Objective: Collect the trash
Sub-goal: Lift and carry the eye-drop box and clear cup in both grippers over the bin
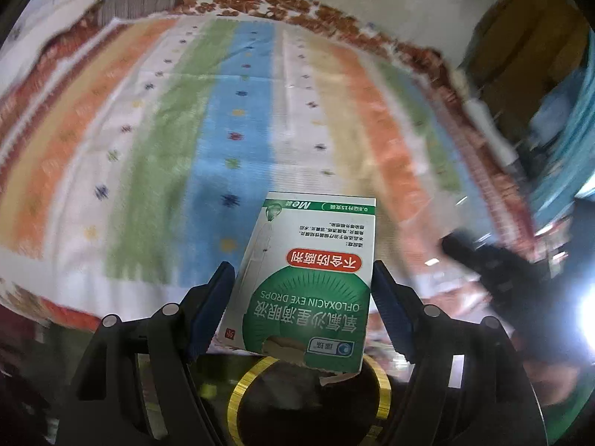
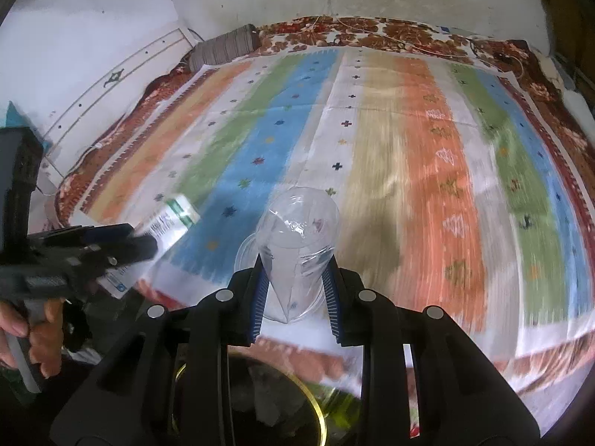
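My left gripper is shut on a green and white eye-drops box with a torn near corner, held over the near edge of the bed. The box also shows in the right wrist view, at the left. My right gripper is shut on a crushed clear plastic cup. Below both grippers is a dark bin with a gold rim, also in the right wrist view. The right gripper shows as a dark blur in the left wrist view.
A striped sheet in blue, green, orange and white covers the bed over a red floral blanket. A grey striped pillow roll lies at the far edge by the wall. A doorway and teal furniture stand to the right.
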{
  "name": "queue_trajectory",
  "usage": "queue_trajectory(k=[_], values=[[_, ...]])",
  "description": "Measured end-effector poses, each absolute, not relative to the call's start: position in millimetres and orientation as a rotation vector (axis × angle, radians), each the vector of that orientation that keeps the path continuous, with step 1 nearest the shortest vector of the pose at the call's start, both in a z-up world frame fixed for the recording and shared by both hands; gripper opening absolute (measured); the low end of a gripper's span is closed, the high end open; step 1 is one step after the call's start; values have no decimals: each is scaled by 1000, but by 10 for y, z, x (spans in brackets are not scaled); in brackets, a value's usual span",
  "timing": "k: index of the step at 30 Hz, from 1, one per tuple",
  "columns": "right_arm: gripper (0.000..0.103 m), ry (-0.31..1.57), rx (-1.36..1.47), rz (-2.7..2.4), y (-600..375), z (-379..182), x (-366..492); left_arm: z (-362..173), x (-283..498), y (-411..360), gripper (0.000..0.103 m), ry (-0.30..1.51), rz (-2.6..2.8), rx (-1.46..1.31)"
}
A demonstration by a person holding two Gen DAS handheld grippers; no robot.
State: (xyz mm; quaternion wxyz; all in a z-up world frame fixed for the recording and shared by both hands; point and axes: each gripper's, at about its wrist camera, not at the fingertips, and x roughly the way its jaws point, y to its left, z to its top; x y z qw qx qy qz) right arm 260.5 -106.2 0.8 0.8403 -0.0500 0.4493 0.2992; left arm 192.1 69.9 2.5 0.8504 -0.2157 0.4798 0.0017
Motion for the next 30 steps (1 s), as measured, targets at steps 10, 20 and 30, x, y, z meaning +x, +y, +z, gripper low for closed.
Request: queue_trajectory(k=[10,20,30], values=[[26,918,-77,611,-1294,70,1832,164,1326,506,73,934,-5,-437],[26,900,-74,603,-1422,24,1438,143,953,259,73,885,20,-433],[26,947,-67,605,-1526,-238,973,-11,547,36,73,879,26,-436]])
